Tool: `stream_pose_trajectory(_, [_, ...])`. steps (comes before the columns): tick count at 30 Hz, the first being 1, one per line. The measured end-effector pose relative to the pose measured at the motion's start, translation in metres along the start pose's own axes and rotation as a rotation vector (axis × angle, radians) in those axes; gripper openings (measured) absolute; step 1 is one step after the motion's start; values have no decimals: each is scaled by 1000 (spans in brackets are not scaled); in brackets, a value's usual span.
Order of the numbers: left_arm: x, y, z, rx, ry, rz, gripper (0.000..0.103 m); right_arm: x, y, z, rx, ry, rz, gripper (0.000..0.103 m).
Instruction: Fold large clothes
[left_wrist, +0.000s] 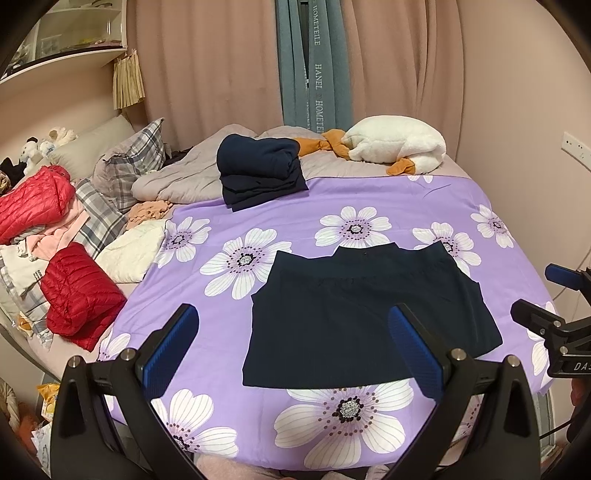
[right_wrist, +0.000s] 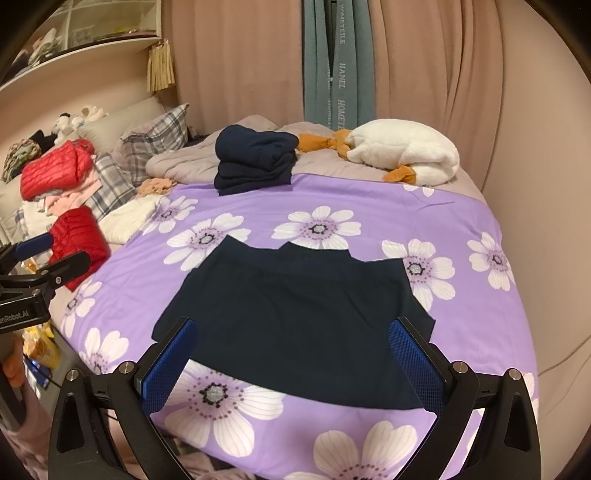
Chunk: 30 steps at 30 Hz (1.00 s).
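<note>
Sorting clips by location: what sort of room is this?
Most likely a bedroom: a bed under a floral sheet, pillows by the headboard, a plush goose and drawn curtains.

Left tongs and right tongs spread wide, seemingly holding nothing.

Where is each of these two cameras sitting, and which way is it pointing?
Left wrist view: sits on the left gripper, facing across the bed; its open blue fingers frame the dark garment, and the right gripper shows at the right edge.
Right wrist view: sits on the right gripper, facing likewise; the left gripper shows at the left edge.
Shared: the garment, folded pile, plush toy.
</note>
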<state>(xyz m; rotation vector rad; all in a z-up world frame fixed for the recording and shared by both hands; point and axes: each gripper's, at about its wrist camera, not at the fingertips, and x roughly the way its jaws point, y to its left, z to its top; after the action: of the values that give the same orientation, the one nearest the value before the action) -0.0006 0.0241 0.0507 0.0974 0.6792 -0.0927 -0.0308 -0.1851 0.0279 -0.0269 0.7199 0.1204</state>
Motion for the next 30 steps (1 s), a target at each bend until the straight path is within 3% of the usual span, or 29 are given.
stream_pose_trajectory(30, [-12,6,-7,3,-9,11,103,-7,12,0,-11,-15,11,102])
